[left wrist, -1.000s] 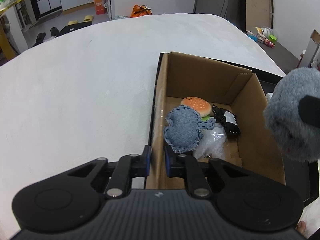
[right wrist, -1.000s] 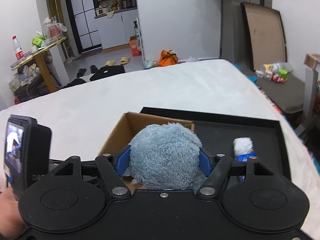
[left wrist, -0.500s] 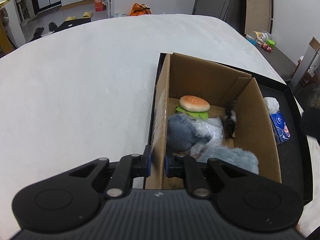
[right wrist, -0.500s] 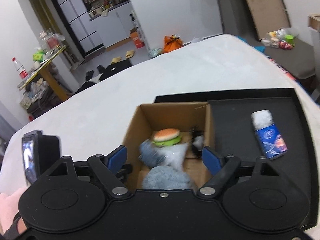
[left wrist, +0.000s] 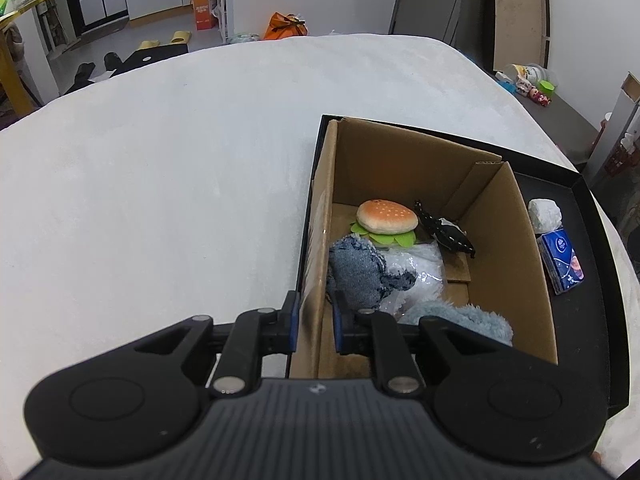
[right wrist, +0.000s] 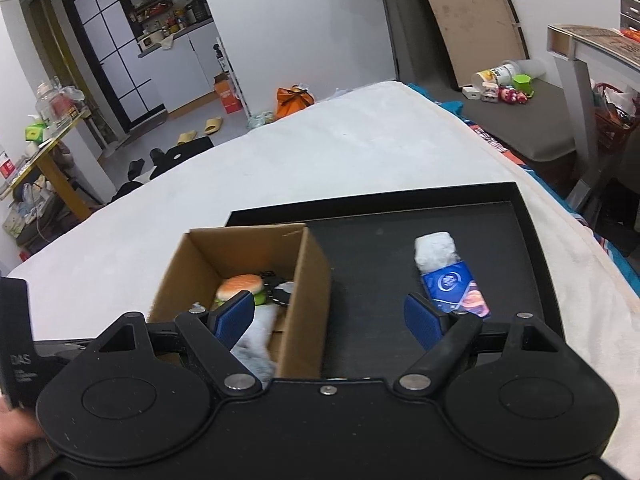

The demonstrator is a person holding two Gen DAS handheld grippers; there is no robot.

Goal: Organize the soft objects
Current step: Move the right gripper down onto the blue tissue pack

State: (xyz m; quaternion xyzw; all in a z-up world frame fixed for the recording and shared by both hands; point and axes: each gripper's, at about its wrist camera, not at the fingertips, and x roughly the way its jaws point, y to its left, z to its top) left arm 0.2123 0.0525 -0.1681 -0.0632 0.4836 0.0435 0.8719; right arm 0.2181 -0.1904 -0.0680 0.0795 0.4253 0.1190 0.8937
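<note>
Dropped fluffy blue plush (left wrist: pixel 460 318) now lies inside cardboard box (left wrist: pixel 516 240).

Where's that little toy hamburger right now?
The toy hamburger lies inside the cardboard box, toward its far end, between the denim plush and a black spotted toy.

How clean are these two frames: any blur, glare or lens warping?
Left wrist view: sharp, evenly lit, no glare; fisheye bows the white bed surface and leans the cardboard box walls. Right wrist view: background sharp, but the box and burger plush are slightly smeared; edges bend outward.
</note>
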